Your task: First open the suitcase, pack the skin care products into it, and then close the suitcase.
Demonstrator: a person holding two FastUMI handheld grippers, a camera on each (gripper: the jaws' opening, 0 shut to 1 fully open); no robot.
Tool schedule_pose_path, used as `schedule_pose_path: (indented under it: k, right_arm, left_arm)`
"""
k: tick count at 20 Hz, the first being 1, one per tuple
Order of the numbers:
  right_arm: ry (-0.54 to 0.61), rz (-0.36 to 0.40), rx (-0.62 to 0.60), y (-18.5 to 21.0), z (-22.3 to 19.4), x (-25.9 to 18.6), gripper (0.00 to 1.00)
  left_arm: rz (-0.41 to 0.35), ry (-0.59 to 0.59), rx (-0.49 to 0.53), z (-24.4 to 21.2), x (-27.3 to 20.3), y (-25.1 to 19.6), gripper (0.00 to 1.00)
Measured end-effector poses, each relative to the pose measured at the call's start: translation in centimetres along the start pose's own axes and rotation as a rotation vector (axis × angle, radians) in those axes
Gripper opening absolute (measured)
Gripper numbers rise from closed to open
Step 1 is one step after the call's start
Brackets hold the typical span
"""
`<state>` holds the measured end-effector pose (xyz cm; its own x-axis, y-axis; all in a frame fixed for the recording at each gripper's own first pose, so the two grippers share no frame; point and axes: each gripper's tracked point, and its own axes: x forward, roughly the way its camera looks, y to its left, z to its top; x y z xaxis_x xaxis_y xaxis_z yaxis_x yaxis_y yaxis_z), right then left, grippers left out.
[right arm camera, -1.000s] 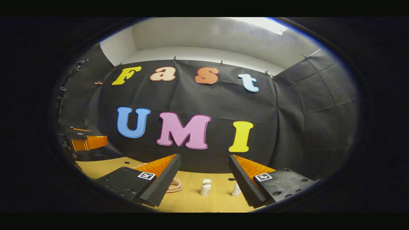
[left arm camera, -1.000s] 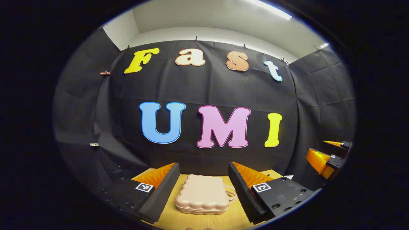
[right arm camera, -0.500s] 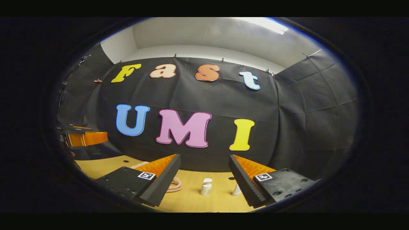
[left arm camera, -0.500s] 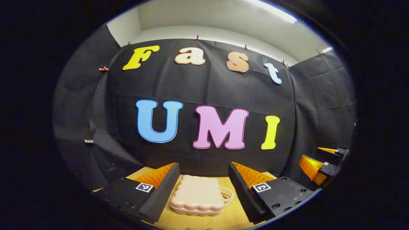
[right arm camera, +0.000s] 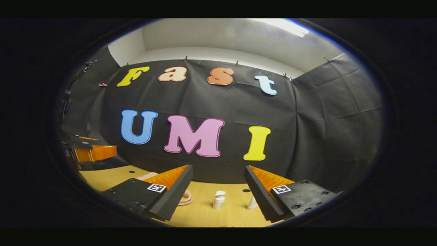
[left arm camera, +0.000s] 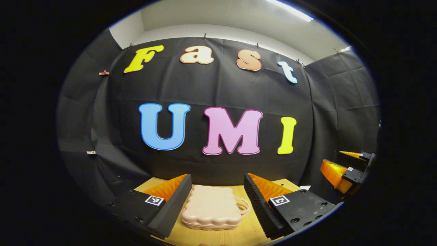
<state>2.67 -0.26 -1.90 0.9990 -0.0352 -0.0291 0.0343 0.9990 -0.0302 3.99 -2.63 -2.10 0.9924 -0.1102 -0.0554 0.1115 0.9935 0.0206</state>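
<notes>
A small pink suitcase (left arm camera: 211, 207) with a scalloped lid lies shut on the wooden table (left arm camera: 245, 235), its handle (left arm camera: 243, 206) to the right. My left gripper (left arm camera: 217, 196) is open above the table, the case ahead between its fingers, untouched. In the right gripper view, a small white pump bottle (right arm camera: 218, 200) stands upright on the table, and a second white bottle (right arm camera: 252, 202) is partly hidden by the right finger. My right gripper (right arm camera: 218, 187) is open and holds nothing. The suitcase handle (right arm camera: 186, 198) peeks past its left finger.
The right gripper (left arm camera: 344, 169) appears at the right edge of the left gripper view, and the left gripper (right arm camera: 90, 152) at the left edge of the right gripper view. Black cloth walls close the booth behind the table. A dark hole (right arm camera: 244, 190) marks the tabletop.
Both views have shifted slightly; the suitcase sits a little further left and lower in the left gripper view. Both grippers stay open and nothing has been touched.
</notes>
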Motion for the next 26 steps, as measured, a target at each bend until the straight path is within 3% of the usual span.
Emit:
schedule_pose_path:
  k: [7,12,18,24,26]
  right_arm:
    - [0.038,-0.025,-0.009,-3.1,-2.1,2.2,0.96]
    - [0.080,-0.035,-0.006,-6.0,-5.1,4.9,0.96]
    - [0.173,-0.072,-0.047,-9.2,-10.3,6.5,0.96]
    - [0.207,-0.091,-0.135,-11.6,-13.3,7.1,0.96]
    - [0.211,-0.077,-0.142,-11.1,-14.0,7.2,0.96]
  left_arm:
    - [-0.081,0.113,-0.050,-5.2,9.3,-6.7,0.97]
    - [-0.099,0.258,-0.058,-12.6,17.5,-10.7,0.97]
    - [-0.152,0.445,-0.047,-21.6,22.3,-15.0,0.97]
    - [-0.021,0.605,-0.046,-29.0,24.4,-14.7,0.95]
    - [0.069,0.665,-0.033,-31.8,25.0,-14.0,0.90]
